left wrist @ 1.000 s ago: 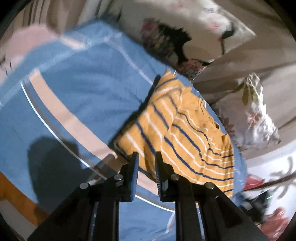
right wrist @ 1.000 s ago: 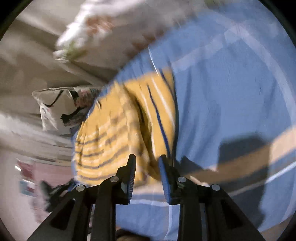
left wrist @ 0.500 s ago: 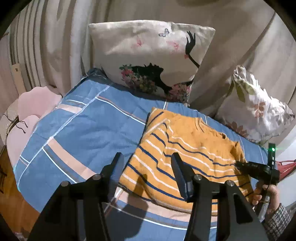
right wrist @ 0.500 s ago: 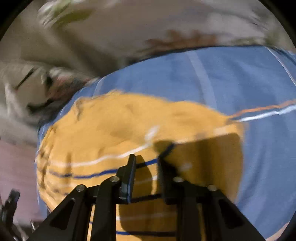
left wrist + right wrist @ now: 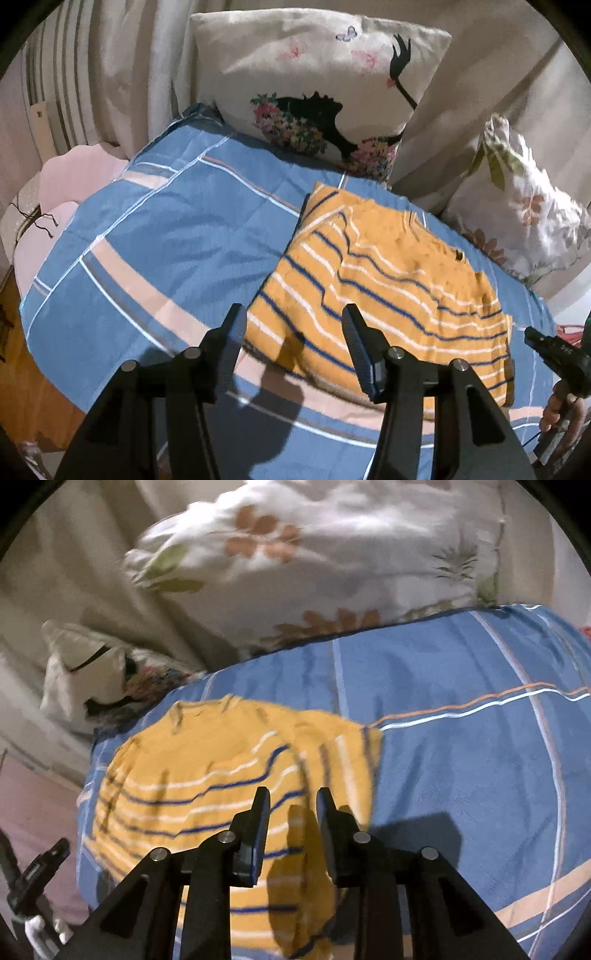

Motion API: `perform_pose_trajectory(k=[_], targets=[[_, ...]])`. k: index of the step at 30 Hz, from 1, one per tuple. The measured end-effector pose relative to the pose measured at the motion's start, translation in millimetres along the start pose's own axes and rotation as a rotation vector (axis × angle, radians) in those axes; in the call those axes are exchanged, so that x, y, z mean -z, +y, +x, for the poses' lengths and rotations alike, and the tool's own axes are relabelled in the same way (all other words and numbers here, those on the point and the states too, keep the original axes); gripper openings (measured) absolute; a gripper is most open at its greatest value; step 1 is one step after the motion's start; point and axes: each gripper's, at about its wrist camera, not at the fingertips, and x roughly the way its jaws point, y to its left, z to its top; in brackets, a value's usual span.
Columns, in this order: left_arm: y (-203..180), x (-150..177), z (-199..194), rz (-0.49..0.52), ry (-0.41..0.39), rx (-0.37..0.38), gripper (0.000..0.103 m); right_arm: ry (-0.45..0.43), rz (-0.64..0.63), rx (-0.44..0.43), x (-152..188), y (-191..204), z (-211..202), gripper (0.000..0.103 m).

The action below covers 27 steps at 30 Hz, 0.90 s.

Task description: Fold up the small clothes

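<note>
A small yellow sweater [image 5: 388,280] with blue and white stripes lies folded on the blue striped bedcover [image 5: 166,229]. It also shows in the right wrist view [image 5: 207,775]. My left gripper [image 5: 293,328] is open and empty, held above the sweater's near left corner. My right gripper [image 5: 291,801] is open with a narrower gap and empty, above the sweater's near edge. The right gripper's tip [image 5: 550,345] shows at the right edge of the left wrist view.
A cream pillow with a flower print [image 5: 314,77] and a white leaf-print pillow [image 5: 517,214] lean against the beige curtain at the back. The white pillow also shows in the right wrist view [image 5: 332,554]. The bedcover's bare part [image 5: 461,738] extends right of the sweater.
Both grippers have let go and lifted away from the sweater. The left jaws opened wide; the right jaws opened a little. The sweater now lies folded and still.
</note>
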Motion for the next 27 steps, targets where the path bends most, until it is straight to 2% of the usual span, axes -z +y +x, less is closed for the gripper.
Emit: perform_pose_trajectory(k=[3, 8, 12, 17, 21, 24, 25, 26, 27], targets=[[6, 3, 6, -0.020, 0.039, 0.016, 0.053, 0.054, -0.009, -0.076, 10, 18, 11, 0.029], [22, -2, 33, -0.069, 0.097, 0.090, 0.053, 0.133, -0.068, -0.141, 20, 60, 22, 0.030], [38, -12, 61, -0.101, 0.144, 0.137, 0.053, 0.188, -0.121, -0.216, 18, 114, 43, 0.040], [61, -30, 90, -0.109, 0.200, 0.203, 0.053, 0.262, -0.152, -0.257, 9, 191, 99, 0.041], [66, -33, 110, -0.105, 0.263, 0.334, 0.054, 0.339, -0.161, -0.267, 3, 253, 155, 0.041], [59, -24, 123, -0.085, 0.321, 0.409, 0.053, 0.386, -0.177, -0.218, -1, 283, 192, 0.041], [57, -21, 124, -0.071, 0.317, 0.420, 0.050, 0.398, -0.185, -0.198, -1, 289, 201, 0.042], [56, -21, 125, -0.064, 0.319, 0.431, 0.031, 0.412, -0.195, -0.173, 0, 296, 210, 0.043], [56, -19, 130, -0.072, 0.346, 0.460, 0.021, 0.427, -0.206, -0.142, 2, 303, 220, 0.044]])
